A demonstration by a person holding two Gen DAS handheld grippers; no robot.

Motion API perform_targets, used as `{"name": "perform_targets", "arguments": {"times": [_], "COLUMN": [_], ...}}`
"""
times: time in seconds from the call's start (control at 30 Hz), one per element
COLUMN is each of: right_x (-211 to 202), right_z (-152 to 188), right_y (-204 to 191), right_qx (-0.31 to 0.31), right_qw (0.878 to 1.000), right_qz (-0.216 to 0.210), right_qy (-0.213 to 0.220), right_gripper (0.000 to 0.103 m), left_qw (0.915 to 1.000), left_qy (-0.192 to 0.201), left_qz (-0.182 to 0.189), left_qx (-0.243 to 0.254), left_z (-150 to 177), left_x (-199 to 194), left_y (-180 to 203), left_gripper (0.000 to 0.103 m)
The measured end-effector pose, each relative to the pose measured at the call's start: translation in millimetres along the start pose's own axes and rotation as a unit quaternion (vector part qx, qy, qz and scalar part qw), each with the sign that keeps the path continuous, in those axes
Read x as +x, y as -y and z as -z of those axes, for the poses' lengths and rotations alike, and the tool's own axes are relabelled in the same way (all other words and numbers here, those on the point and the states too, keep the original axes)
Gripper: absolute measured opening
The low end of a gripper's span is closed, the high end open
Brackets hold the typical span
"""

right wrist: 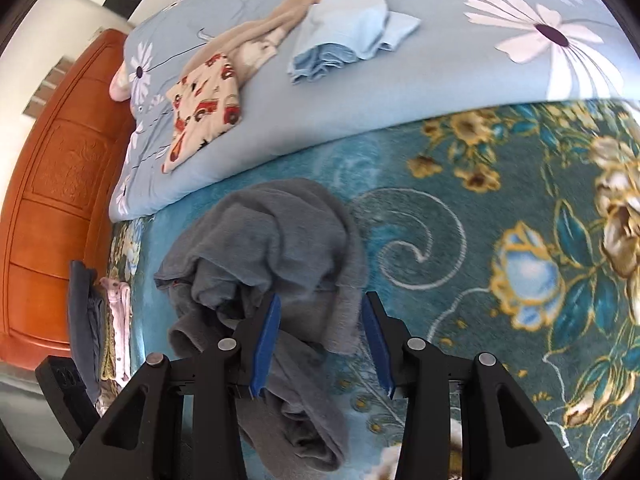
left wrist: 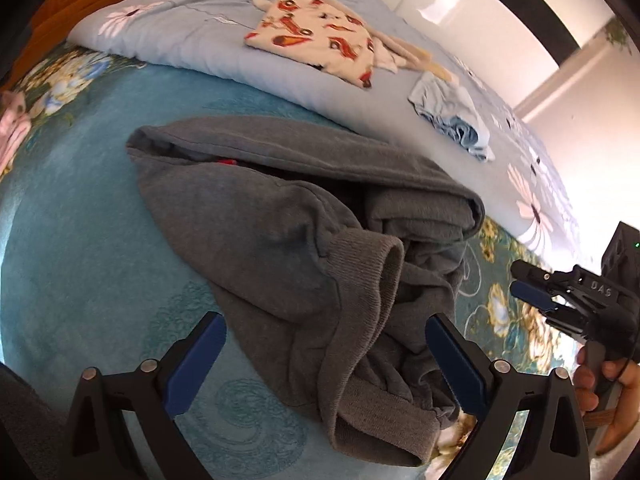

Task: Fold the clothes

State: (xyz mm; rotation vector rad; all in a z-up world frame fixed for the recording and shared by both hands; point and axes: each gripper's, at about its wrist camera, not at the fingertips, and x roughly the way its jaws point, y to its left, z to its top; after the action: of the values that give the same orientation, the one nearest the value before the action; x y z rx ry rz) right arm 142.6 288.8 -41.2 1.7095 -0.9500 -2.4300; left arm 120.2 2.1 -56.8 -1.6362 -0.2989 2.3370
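A grey sweatshirt [left wrist: 280,240] lies crumpled on the teal floral blanket [left wrist: 80,240], its ribbed cuff [left wrist: 368,276] turned up. My left gripper [left wrist: 324,344] is open, its blue pads either side of the sweatshirt's lower part, just above it. My right gripper [right wrist: 324,328] is open over the sweatshirt's edge [right wrist: 280,248]; it also shows at the right of the left wrist view [left wrist: 532,288], held by a hand.
A light blue flowered quilt [left wrist: 200,32] lies beyond, carrying a folded car-print garment [left wrist: 316,36], a beige garment [right wrist: 256,36] and a pale blue crumpled garment [left wrist: 452,112]. Folded clothes [right wrist: 104,320] are stacked at the left. An orange wooden headboard [right wrist: 52,184] stands behind.
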Motion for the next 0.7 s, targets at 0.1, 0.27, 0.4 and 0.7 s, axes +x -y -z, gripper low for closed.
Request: {"name": "perform_targets", "arguments": {"times": [0.1,0.27,0.4,0.7], "right_x": [-2.0,-2.8,1.6,24.3], "right_z": [1.6,0.7,-4.4,-9.5], "right_y": [16.8,16.2,0.2,-73.7], "right_qx": [0.016,0.006,-0.031,-0.178], "right_qw": [1.0,1.0,0.999,0.984], "right_qz": [-0.004,-0.019,-0.024,-0.009], "right_qy": [0.005,0.009,0.008,0.006], "right_gripper": [0.044,0.044,0.044,0.044], "left_qw": [0.9989,0.9967,0.99,0.9581], "left_qy": [-0.028,0.004,0.037,0.118], "left_qz": [-0.035,-0.066,-0.09,-0.128], "left_qx": [0.016,-0.047,-0.102,-0.228], "left_z": [1.4,-6.2,-13.1,-33.2], "left_x": [25.0,4.0,-17.8,-88.4], "left_y": [10.8,-27.0,-60.8,-162.4], "left_gripper": [0.075,0.014,0.009,0.009]}}
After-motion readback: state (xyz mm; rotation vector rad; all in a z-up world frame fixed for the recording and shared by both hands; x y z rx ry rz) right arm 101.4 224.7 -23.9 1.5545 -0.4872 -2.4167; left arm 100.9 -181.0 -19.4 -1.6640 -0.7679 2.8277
